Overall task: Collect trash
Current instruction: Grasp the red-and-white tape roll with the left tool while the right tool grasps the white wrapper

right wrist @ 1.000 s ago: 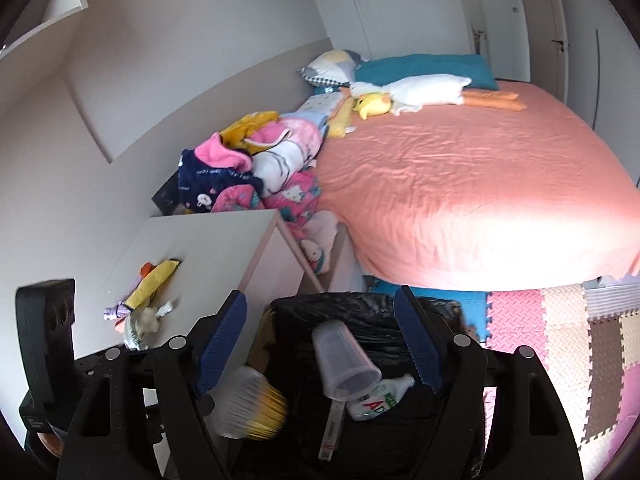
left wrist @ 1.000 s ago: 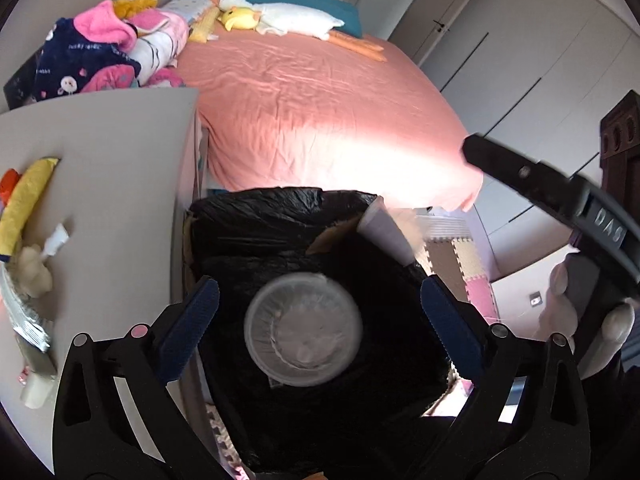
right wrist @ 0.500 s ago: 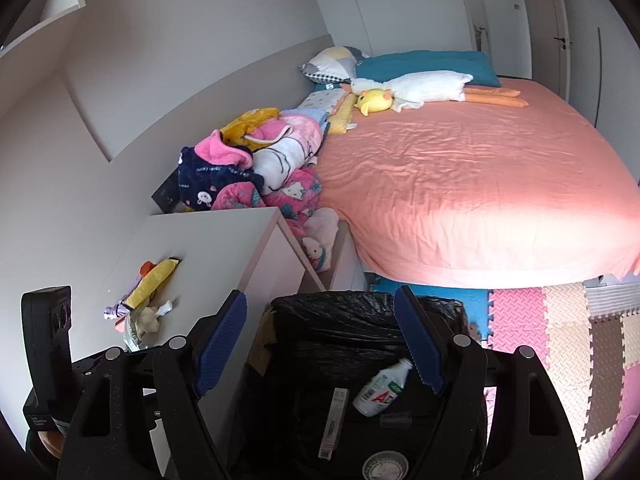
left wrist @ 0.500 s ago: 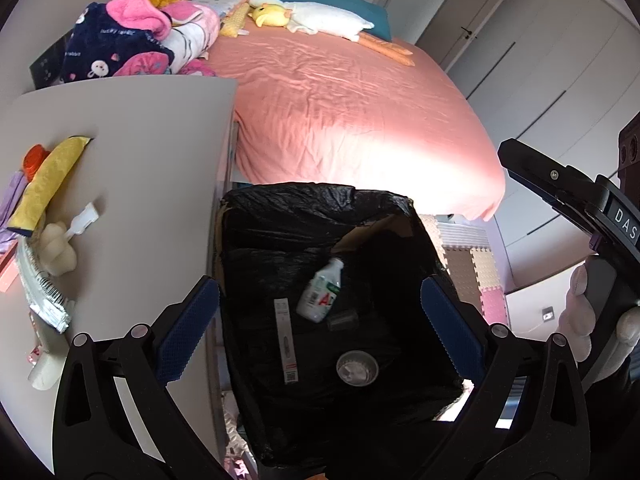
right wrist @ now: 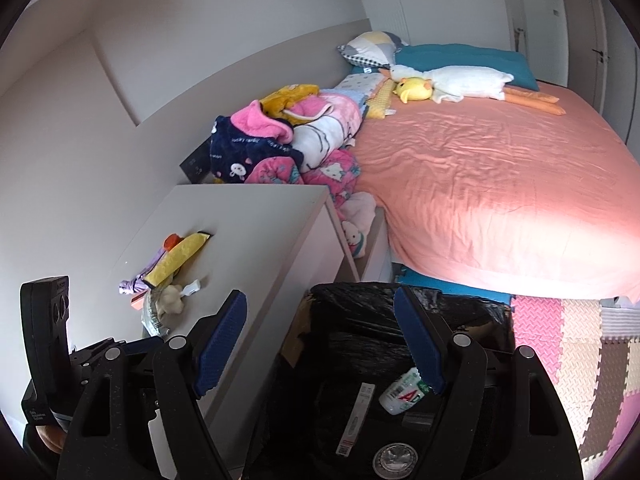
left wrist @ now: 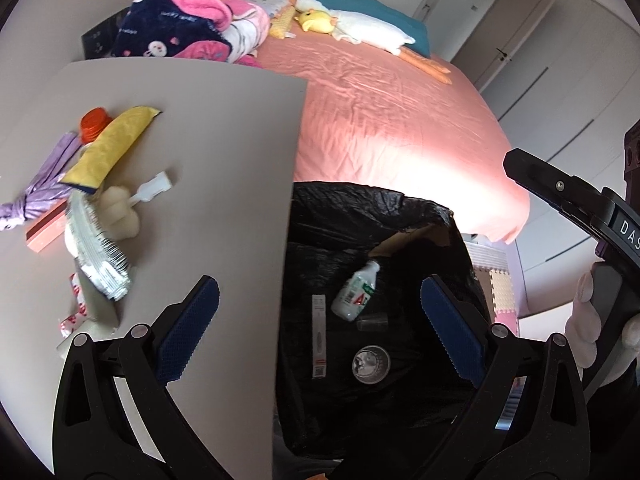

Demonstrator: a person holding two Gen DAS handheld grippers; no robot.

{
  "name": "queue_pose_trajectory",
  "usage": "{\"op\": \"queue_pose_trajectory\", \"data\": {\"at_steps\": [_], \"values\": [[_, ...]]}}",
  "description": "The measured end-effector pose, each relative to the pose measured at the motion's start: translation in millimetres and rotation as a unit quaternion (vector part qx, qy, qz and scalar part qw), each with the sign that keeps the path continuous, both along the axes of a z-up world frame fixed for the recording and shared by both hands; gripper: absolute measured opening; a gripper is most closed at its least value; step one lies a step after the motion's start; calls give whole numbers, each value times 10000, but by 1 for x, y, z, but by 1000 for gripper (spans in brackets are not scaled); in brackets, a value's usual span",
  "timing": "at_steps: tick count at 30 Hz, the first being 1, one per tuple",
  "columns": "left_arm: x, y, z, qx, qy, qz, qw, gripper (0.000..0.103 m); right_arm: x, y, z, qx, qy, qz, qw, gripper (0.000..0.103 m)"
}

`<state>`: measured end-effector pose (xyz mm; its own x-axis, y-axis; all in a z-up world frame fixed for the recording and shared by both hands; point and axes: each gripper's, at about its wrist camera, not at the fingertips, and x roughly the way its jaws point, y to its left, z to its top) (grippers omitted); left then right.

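Open bin mouth, cluttered tabletop to your left

Your left hand-held gripper hangs with jaws spread across the tabletop edge and the black-lined bin, whose mouth is open from above; a small bottle, a paper strip and a round lid lie low on its floor. The tabletop's near right part is bare; wrappers and a yellow packet crowd its left. Your right hand-held gripper, jaws also wide, is just beside the bin. The bed stands close behind the bin.
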<state>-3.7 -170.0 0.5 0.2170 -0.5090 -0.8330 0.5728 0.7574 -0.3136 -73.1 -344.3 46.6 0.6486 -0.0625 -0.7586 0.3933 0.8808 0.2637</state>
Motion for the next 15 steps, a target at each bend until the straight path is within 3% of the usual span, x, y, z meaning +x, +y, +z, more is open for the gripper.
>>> {"op": "queue_pose_trajectory", "data": {"at_steps": [15], "values": [[16, 63, -11, 93, 13, 706, 9975, 98, 43, 47, -13, 58, 115, 700, 9975, 76]]}}
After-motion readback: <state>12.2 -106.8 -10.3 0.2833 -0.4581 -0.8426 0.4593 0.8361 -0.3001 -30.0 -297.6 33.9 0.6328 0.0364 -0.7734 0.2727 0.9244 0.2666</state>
